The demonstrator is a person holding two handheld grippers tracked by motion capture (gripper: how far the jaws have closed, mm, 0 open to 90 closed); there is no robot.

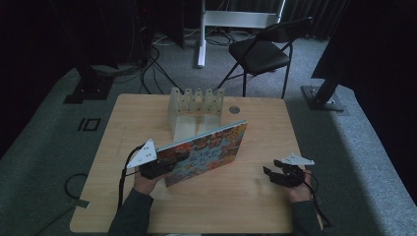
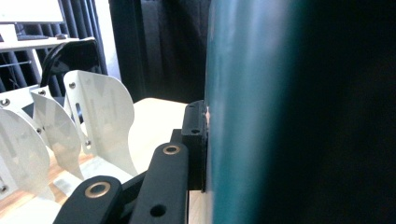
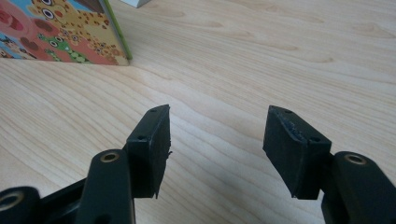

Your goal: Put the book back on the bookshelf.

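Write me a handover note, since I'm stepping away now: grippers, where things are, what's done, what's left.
Left gripper: shut on the picture book, holding it up on edge over the table.
Right gripper: open, empty, low over the table right of the book.
White slotted rack: behind the book, at the far edge.
Done: book gripped and stood up.
Left: probably slotting it into the rack; not yet started.

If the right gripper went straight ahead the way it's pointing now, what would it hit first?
Probably the picture book. The right gripper, jaws open and empty, points across bare table toward the book's lower corner; depth is unclear, so it might pass just beside it.
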